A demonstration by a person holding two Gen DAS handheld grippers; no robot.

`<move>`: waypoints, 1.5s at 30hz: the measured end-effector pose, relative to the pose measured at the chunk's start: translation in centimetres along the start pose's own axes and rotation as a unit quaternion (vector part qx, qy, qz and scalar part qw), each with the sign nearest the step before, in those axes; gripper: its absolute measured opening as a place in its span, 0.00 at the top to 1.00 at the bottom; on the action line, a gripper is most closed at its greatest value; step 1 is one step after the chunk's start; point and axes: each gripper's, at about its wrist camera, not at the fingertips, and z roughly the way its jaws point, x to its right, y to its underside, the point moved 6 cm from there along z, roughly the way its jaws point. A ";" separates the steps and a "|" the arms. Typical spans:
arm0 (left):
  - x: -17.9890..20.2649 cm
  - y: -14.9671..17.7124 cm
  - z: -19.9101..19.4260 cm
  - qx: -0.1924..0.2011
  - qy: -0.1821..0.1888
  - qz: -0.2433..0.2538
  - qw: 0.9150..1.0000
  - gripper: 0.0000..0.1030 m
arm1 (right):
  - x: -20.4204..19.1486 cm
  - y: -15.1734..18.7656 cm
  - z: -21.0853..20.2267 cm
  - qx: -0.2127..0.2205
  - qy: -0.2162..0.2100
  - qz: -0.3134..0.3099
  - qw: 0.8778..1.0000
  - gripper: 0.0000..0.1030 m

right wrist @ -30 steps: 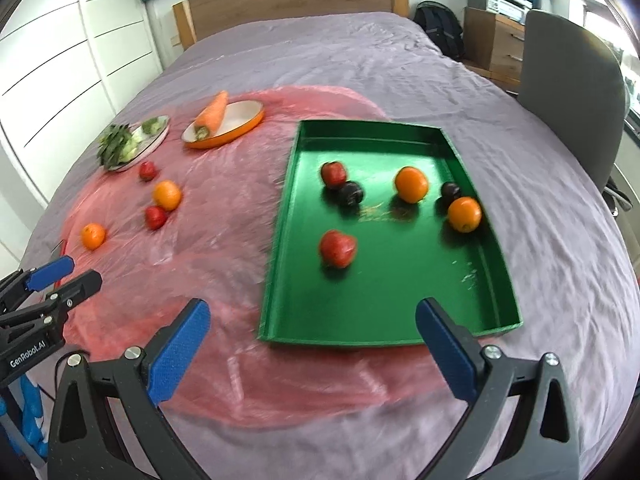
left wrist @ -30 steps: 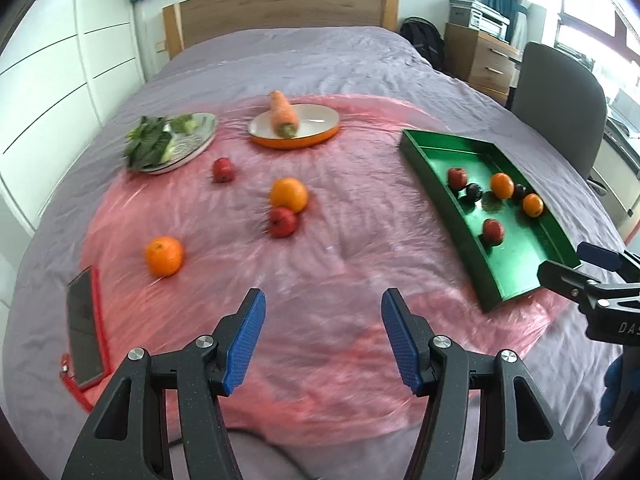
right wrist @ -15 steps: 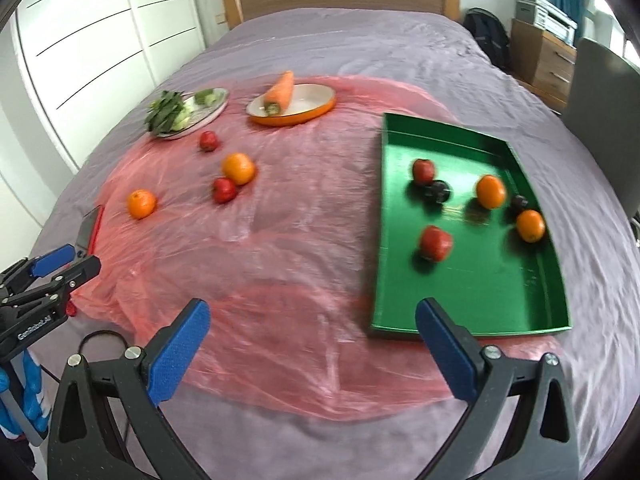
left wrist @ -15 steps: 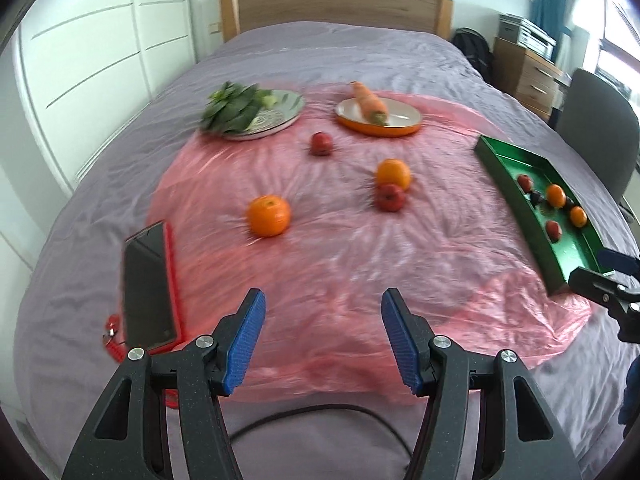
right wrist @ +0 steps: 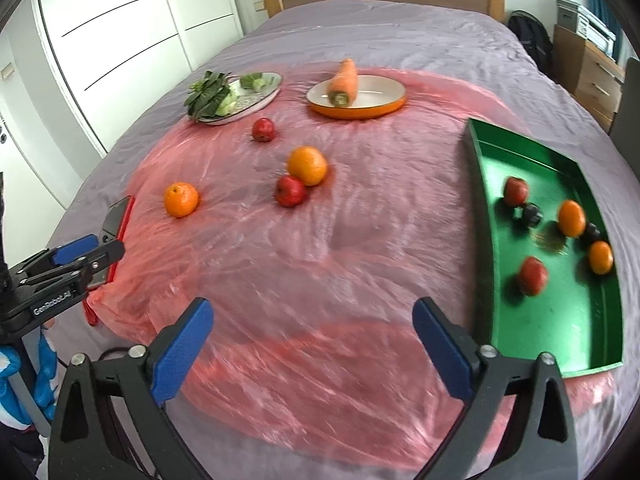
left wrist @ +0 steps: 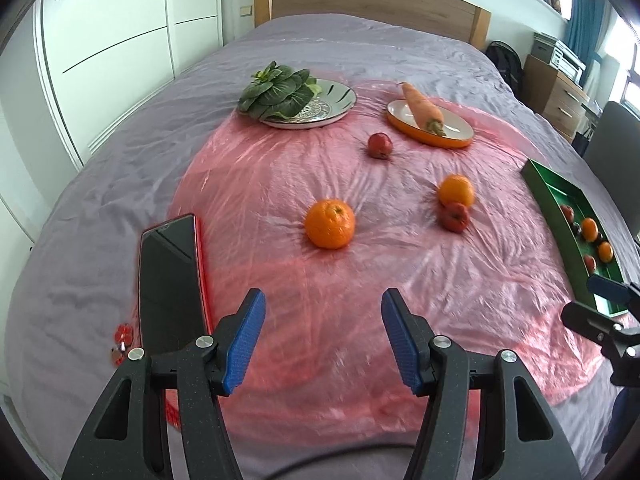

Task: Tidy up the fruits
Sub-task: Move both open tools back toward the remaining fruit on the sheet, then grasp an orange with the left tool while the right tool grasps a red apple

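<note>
Bed (left wrist: 120,208), left view — phone (left wrist: 168,280) whole, tray (right wrist: 560,320) fruit perhaps blurred

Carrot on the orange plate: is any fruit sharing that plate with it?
No, the carrot lies alone on the orange plate; the nearest red fruit sits off it on the pink sheet.

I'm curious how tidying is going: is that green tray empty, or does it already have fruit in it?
Partly filled. The green tray holds six or so fruits, among them an orange and a red fruit; much of its floor is bare.

Green tray (right wrist: 480,216), pink sheet (right wrist: 320,264)
</note>
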 end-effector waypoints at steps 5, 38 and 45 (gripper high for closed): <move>-0.6 -1.2 1.7 -0.002 0.003 -0.007 1.000 0.47 | -1.1 -1.5 2.1 0.001 -0.014 -0.004 1.000 0.00; -0.2 -4.3 10.6 -0.026 0.014 0.005 1.000 0.47 | -1.4 -7.8 13.4 -0.020 -0.066 0.045 0.997 0.23; -0.4 -4.2 11.0 -0.025 0.019 -0.001 0.999 0.47 | -1.5 -8.0 14.6 -0.020 -0.068 0.044 0.997 0.24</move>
